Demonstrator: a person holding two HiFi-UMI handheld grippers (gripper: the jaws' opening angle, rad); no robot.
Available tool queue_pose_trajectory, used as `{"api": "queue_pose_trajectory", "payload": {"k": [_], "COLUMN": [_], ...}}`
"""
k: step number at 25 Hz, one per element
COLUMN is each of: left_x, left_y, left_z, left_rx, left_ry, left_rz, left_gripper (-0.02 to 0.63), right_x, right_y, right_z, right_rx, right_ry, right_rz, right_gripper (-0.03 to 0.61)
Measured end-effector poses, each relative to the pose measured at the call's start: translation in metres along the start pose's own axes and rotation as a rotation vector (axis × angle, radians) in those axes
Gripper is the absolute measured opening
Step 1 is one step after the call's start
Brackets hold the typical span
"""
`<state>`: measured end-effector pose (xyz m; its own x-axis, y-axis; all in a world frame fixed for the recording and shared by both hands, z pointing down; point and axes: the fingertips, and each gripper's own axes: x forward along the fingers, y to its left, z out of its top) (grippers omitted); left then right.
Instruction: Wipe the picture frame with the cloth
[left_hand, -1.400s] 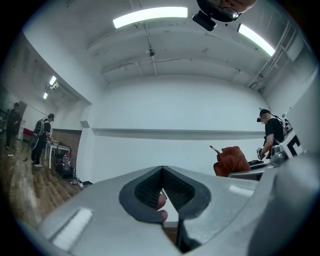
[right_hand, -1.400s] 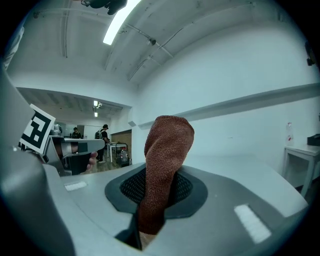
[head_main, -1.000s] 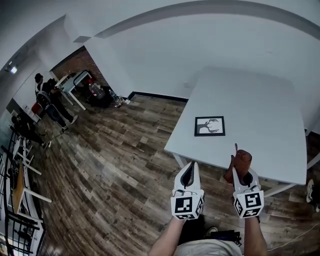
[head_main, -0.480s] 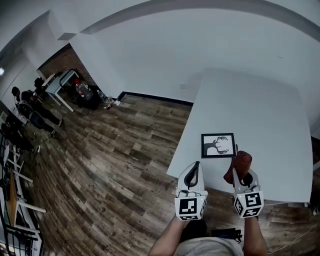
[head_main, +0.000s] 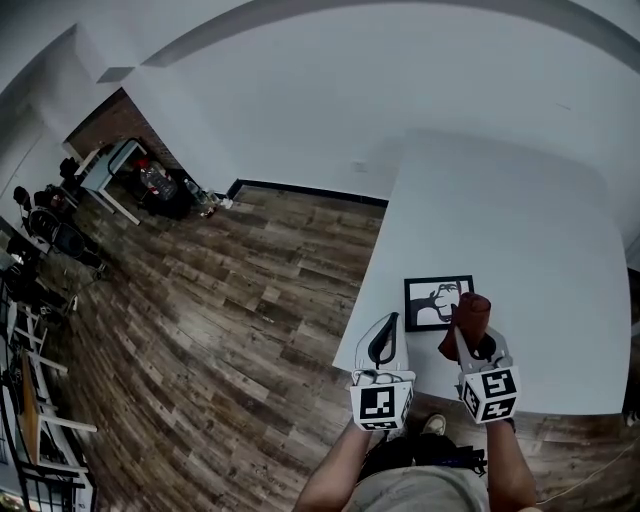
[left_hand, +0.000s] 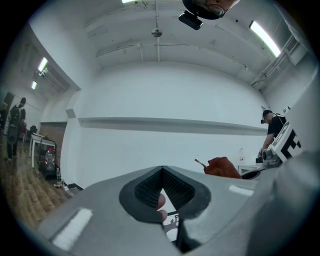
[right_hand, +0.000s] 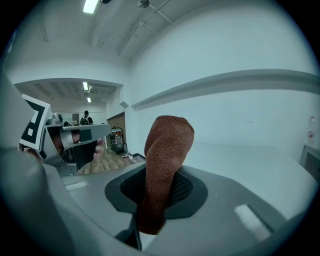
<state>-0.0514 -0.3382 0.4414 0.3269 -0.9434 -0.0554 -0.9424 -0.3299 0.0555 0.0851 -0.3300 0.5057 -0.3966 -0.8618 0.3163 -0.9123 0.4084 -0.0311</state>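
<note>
**Cloth carried to the picture frame at the table's near edge**

A white table (head_main: 520, 200) is seen from above, standing on a wood-plank floor (head_main: 230, 300). A small dark picture frame (head_main: 432, 303) holding a black-and-white print lies flat on it, near the near left corner.

The right gripper (head_main: 478, 350) is clamped on a rust-brown cloth (right_hand: 165, 160). The cloth is bunched into a roll that stands up out of the jaws. In the head view the roll overlaps the frame's lower right part; whether it touches the frame cannot be told.

The left gripper (head_main: 383, 343) is held over the table's edge, just left of the frame. Its jaws are drawn together with nothing between them.

The cloth is judged soft, light and limp, so it should fold over under pressure. The grip low on the roll leaves a padded end free for wiping.

The frame is judged light, stiff and flat. It is likely to slide on the smooth tabletop when rubbed, and a glazed front may be fragile. It would best be steadied at its left edge or a corner, with the face left free.

Compared with a second ago, the frame was well ahead of both grippers. The table and frame are now much closer, and the cloth has been brought up to the frame.
</note>
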Motion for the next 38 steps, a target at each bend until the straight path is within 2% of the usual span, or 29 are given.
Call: {"api": "queue_pose_trajectory", "payload": {"k": [12,15,18,20,26,33,38], "left_x": [0.029,0.029,0.025,0.024,0.018,0.014,0.014], "left_y": [0.006,0.009,0.014,0.019,0.027,0.031,0.029], "left_z": [-0.011,-0.011,-0.010,-0.009,-0.012,-0.018,-0.021], "left_rx": [0.039,0.039,0.032,0.036,0.026,0.005,0.007], "left_ry": [-0.003,0.007,0.006,-0.016,0.023,0.030,0.024], "left_rz": [0.009,0.016,0.032,0.048,0.061,0.077,0.075], "left_gripper": [0.000,0.000,0.000,0.000,0.000,0.000,0.000], "right_x": [0.108,0.138,0.163,0.179,0.209,0.216,0.205], "right_y": [0.002,0.005,0.004,0.004,0.018,0.028,0.004], "right_z": [-0.038,-0.059,-0.082,-0.092,-0.108,-0.123,-0.131], "right_rx": [0.034,0.089,0.132,0.156,0.245,0.233,0.254], "right_ry": [0.232,0.352,0.460,0.511,0.647,0.705,0.711], "right_rz": [0.131,0.157,0.147,0.140,0.173,0.182,0.141], "right_gripper": [0.098,0.098,0.098,0.098,0.098,0.100,0.100]}}
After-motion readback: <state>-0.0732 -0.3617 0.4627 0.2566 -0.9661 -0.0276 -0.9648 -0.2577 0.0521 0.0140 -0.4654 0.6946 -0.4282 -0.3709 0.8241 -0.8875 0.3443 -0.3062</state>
